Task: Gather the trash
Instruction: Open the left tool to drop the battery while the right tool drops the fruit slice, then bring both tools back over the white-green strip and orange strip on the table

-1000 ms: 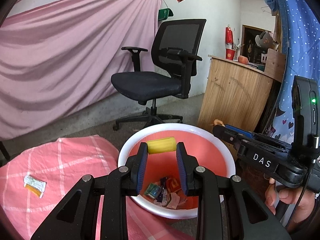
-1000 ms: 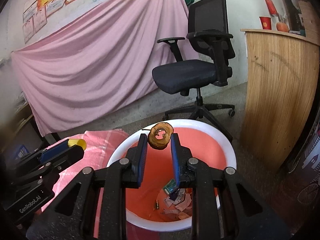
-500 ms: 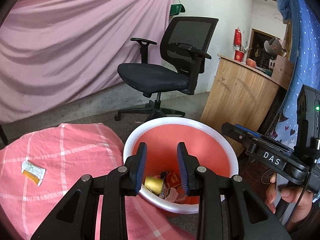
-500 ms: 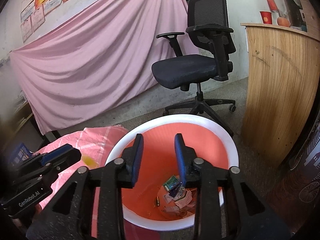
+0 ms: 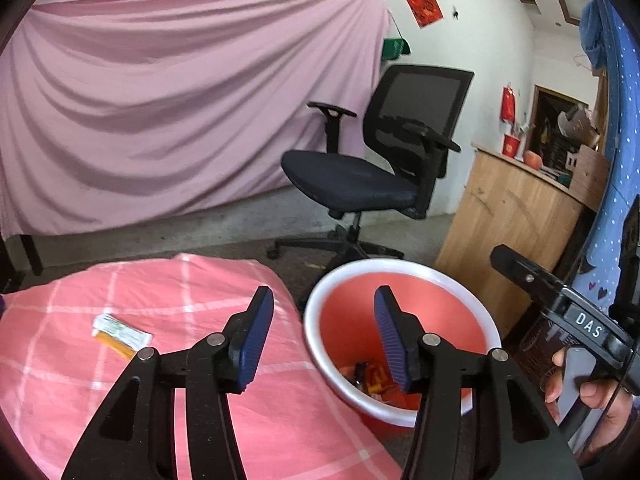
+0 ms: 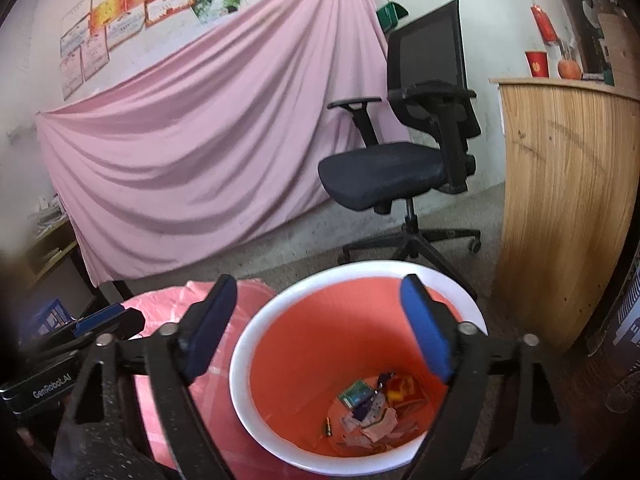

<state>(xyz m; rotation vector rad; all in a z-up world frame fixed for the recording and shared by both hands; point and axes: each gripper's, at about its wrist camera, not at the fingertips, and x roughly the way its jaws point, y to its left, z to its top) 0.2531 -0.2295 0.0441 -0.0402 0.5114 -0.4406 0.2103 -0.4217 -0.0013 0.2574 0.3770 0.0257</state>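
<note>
Beside the pink checked tabletop (image 5: 168,364), the bin (image 6: 256,344) now holds both dropped pieces. The left hand-held gripper (image 5: 324,336) and right hand-held gripper (image 6: 320,328) have just opened and stand apart, empty; a sachet (image 5: 120,336) remains near the tabletop's left edge.

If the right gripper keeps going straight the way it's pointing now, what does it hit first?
Most likely the inside of the orange trash bin: the right gripper, open and empty, points down into its mouth. Depth is uncertain; it might reach the wrappers at the bottom.
</note>
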